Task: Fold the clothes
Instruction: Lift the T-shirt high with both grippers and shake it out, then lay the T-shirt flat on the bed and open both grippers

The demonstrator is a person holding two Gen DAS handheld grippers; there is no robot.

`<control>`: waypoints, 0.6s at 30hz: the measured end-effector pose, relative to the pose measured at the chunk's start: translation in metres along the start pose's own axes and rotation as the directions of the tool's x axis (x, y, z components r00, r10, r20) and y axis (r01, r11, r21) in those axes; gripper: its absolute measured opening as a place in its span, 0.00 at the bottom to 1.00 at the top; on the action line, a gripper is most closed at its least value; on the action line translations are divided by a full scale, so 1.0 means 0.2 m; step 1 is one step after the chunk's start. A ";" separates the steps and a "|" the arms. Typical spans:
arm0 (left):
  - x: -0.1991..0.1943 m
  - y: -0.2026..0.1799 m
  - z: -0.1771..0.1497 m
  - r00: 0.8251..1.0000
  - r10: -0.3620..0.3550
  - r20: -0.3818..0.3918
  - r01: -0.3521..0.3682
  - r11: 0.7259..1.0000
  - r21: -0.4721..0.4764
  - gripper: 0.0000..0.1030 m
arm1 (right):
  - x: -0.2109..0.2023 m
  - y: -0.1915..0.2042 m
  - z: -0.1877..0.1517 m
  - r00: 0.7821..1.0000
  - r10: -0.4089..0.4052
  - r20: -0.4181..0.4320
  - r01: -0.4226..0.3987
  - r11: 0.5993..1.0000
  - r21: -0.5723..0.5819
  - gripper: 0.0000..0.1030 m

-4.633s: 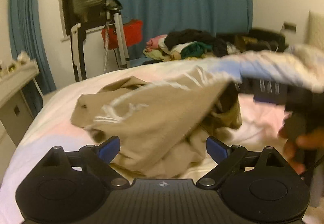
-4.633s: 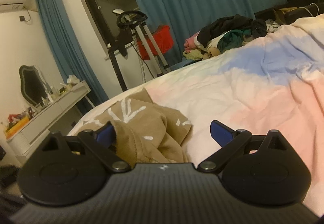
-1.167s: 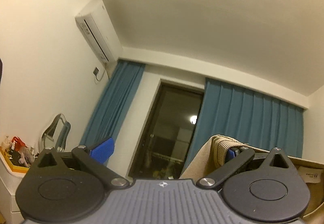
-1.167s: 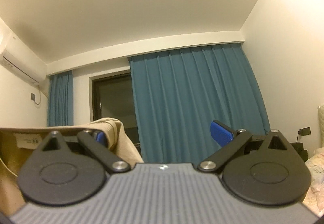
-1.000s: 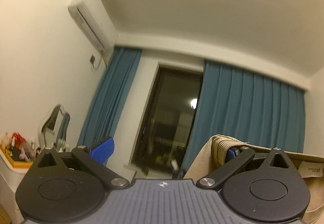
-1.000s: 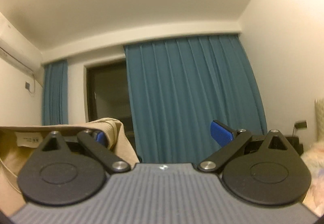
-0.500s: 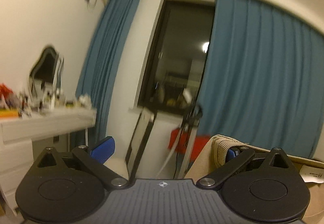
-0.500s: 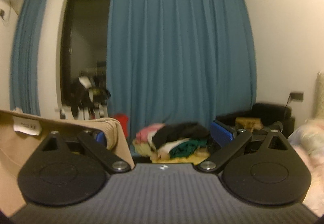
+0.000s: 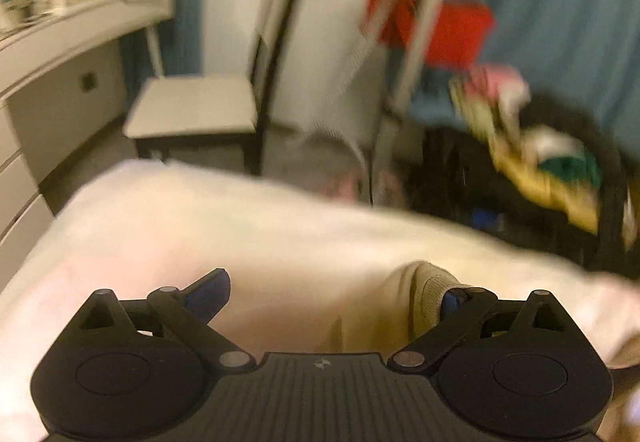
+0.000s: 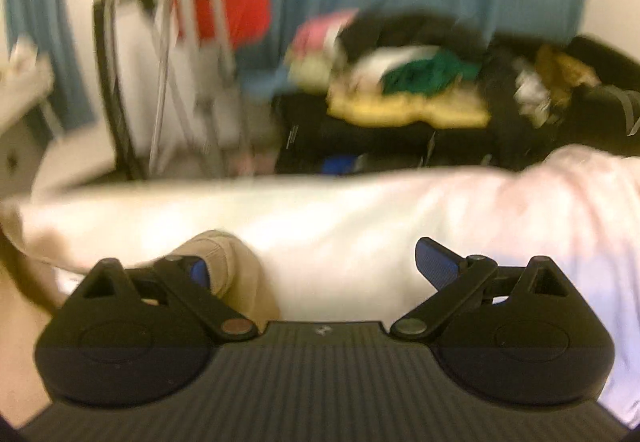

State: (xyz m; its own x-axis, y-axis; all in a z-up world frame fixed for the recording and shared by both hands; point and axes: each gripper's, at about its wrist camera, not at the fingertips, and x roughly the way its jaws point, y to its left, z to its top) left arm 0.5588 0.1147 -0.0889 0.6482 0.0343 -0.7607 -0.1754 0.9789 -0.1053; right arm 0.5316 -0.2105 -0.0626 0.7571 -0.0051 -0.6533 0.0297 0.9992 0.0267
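Ahead of both claws lies the pale bedspread [image 9: 280, 242], blurred in both wrist views. The left gripper [image 9: 332, 296] stands wide open; the ribbed hem of the tan garment [image 9: 424, 294] is draped over its right-hand pad, hooked there, not pinched between the two. The right gripper [image 10: 320, 268] is likewise spread wide, with the garment's ribbed edge [image 10: 224, 262] hung over its left-hand pad. Whether either pad bears any real pressure on the cloth cannot be told. The remainder of the garment hangs between and below the claws, mostly out of view. Beyond the bed's far edge stand a white chair [image 9: 192, 110] and a heap of mixed clothes [image 10: 408, 86].

Assessment: the step in hand appears to be laying the garment flat on the bedspread. Recommended practice: hold both claws level and apart so the edge stays taut, lower the free end first, then draw back evenly. The hooked hold looks insecure; a jerk could shed it.
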 end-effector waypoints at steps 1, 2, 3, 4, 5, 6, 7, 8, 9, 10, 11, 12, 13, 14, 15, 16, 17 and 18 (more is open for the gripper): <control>0.03 -0.01 0.00 0.999 -0.013 -0.044 0.015 0.999 0.047 0.98 | 0.05 0.01 -0.01 0.999 0.015 -0.051 -0.016 1.000 -0.023 0.96; 0.05 -0.02 -0.01 0.997 -0.022 -0.075 0.029 0.996 0.090 0.98 | 0.06 0.03 -0.02 0.995 0.041 -0.091 -0.045 0.998 -0.038 0.96; 0.06 -0.03 -0.01 0.995 -0.030 -0.097 0.042 0.991 0.129 1.00 | 0.08 0.05 -0.02 0.989 0.067 -0.129 -0.074 0.996 -0.049 0.96; 0.05 -0.03 -0.01 0.993 -0.037 -0.112 0.055 0.985 0.164 1.00 | 0.07 0.05 -0.03 0.984 0.096 -0.151 -0.104 0.994 -0.043 0.96; 0.03 -0.03 -0.02 0.992 -0.040 -0.122 0.063 0.979 0.192 1.00 | 0.06 0.06 -0.03 0.978 0.124 -0.169 -0.132 0.991 -0.035 0.96; 0.01 -0.03 -0.02 0.991 -0.039 -0.126 0.065 0.975 0.212 1.00 | 0.03 0.07 -0.04 0.976 0.145 -0.164 -0.151 0.988 -0.022 0.96; -0.03 -0.03 -0.03 0.992 -0.038 -0.124 0.066 0.971 0.228 1.00 | -0.01 0.07 -0.04 0.973 0.166 -0.159 -0.170 0.985 -0.009 0.96; -0.08 -0.03 -0.04 0.993 -0.039 -0.112 0.065 0.969 0.240 1.00 | -0.05 0.08 -0.04 0.971 0.186 -0.151 -0.187 0.982 0.004 0.96; -0.14 -0.02 -0.05 0.995 -0.038 -0.091 0.059 0.967 0.249 1.00 | -0.11 0.08 -0.05 0.973 0.195 -0.127 -0.195 0.981 0.013 0.96; -0.20 -0.02 -0.06 0.997 -0.035 -0.066 0.051 0.965 0.256 1.00 | -0.19 0.07 -0.06 0.974 0.202 -0.100 -0.202 0.979 0.016 0.96; -0.27 -0.02 -0.08 0.999 -0.039 -0.037 0.047 0.966 0.255 1.00 | -0.26 0.07 -0.07 0.975 0.209 -0.074 -0.209 0.978 0.019 0.96; -0.35 -0.01 -0.11 0.999 -0.047 -0.003 0.047 0.968 0.247 1.00 | -0.33 0.07 -0.08 0.975 0.217 -0.047 -0.216 0.976 0.023 0.96; -0.44 0.00 -0.14 0.998 -0.056 0.030 0.047 0.970 0.240 1.00 | -0.40 0.07 -0.09 0.974 0.224 -0.020 -0.223 0.974 0.026 0.96; -0.53 0.00 -0.16 0.996 -0.065 0.062 0.049 0.972 0.232 1.00 | -0.49 0.07 -0.11 0.972 0.233 0.009 -0.233 0.972 0.031 0.96; -0.64 0.00 -0.20 0.993 -0.072 0.098 0.049 0.974 0.223 1.00 | -0.58 0.07 -0.13 0.970 0.242 0.039 -0.243 0.969 0.036 0.96; -0.74 0.01 -0.25 0.988 -0.077 0.137 0.047 0.976 0.213 1.00 | -0.66 0.06 -0.16 0.966 0.250 0.068 -0.253 0.967 0.041 0.96; -0.84 0.02 -0.31 0.982 -0.083 0.172 0.047 0.978 0.204 1.00 | -0.75 0.06 -0.18 0.961 0.257 0.097 -0.263 0.964 0.045 0.96; -0.95 0.02 -0.37 0.975 -0.091 0.204 0.050 0.979 0.198 1.00 | -0.86 0.06 -0.22 0.957 0.260 0.126 -0.267 0.963 0.042 0.96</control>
State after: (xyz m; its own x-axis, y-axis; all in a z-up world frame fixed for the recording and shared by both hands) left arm 0.3792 0.0978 0.0073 0.7989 -0.0142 -0.6013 0.0070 0.9999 -0.0144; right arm 0.3728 -0.1951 0.0161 0.8146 0.2497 -0.5235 -0.1460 0.9618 0.2316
